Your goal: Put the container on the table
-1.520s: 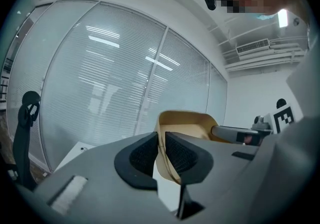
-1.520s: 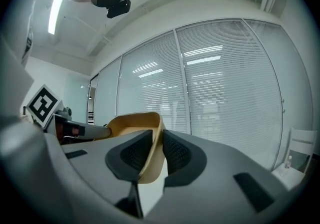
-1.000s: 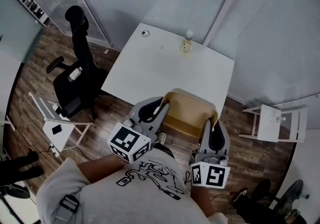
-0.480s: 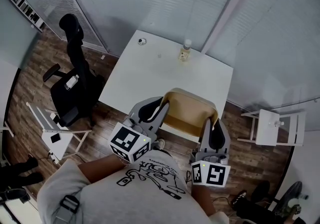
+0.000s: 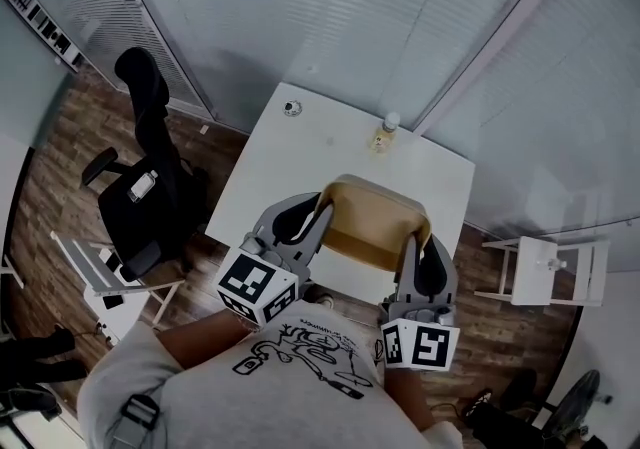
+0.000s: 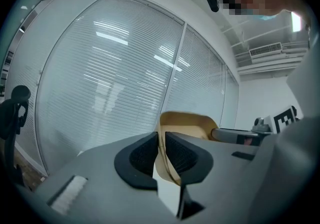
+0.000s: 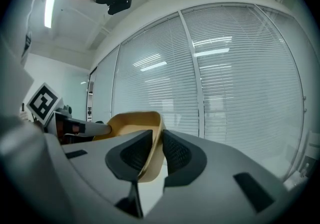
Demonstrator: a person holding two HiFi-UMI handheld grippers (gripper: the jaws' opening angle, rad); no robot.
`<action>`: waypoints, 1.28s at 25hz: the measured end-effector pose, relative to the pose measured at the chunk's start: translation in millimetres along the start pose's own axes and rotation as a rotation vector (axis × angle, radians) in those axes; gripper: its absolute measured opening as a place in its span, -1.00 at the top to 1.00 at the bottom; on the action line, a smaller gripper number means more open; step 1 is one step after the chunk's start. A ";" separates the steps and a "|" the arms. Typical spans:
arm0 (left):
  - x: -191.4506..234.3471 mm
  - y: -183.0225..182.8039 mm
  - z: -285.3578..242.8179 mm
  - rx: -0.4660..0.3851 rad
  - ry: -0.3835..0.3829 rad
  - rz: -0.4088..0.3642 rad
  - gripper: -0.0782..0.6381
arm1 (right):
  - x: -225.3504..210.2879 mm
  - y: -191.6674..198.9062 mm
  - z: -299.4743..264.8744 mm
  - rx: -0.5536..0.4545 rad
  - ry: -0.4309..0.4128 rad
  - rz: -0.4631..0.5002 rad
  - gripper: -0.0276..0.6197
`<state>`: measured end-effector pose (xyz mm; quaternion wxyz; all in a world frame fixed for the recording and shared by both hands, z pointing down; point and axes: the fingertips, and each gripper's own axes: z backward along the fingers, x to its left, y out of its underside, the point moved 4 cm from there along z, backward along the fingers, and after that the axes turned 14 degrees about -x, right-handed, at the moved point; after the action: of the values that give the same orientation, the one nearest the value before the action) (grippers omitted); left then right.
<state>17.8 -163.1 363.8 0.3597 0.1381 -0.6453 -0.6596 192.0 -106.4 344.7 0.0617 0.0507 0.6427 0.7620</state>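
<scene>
Slatted blinds behind glass on every side, wood floor below. Beyond the fingertips, a white table (image 5: pixel 290 167). Left gripper (image 5: pixel 312 212) clamped on the left wall of the container (image 5: pixel 375 222), thin tan rim pinched between both black pads (image 6: pixel 142 160), no gap on either side. Right gripper (image 5: pixel 420 255) clamped likewise on the right wall, rim squeezed between its own pair. Container slung between the two sets of fingers, open side up, with the opposite gripper showing past the rim in each gripper view. Seen from the head, over the table's near edge; touching the top or not, cannot tell. Well ahead of the fingertips, near the table's far edge, a small bottle (image 5: pixel 386 133), upright. Further left, beyond the left fingers, a small round thing (image 5: pixel 291 108), too small to make out. Left of the left fingers, down on the floor, a black office chair (image 5: pixel 150 177). Right of the right fingers, a white stool (image 5: pixel 545 265).
</scene>
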 end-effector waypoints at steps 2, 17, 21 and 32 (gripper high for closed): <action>14.8 -2.1 -1.6 0.003 0.009 0.005 0.70 | 8.5 3.8 -11.4 0.006 0.003 0.007 0.74; 66.4 -2.2 -11.9 0.025 0.036 0.030 0.70 | 32.6 24.9 -51.2 0.037 0.036 0.014 0.74; 67.2 0.4 -12.0 0.030 0.045 0.035 0.70 | 32.3 26.4 -51.4 0.038 0.046 0.014 0.74; 62.1 17.0 -20.3 0.070 0.056 0.051 0.70 | 19.2 38.9 -45.5 0.053 0.067 0.001 0.74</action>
<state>-7.8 -217.3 394.9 0.3891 0.1526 -0.6611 -0.6231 164.8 -154.1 375.3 0.0383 0.0269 0.6642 0.7461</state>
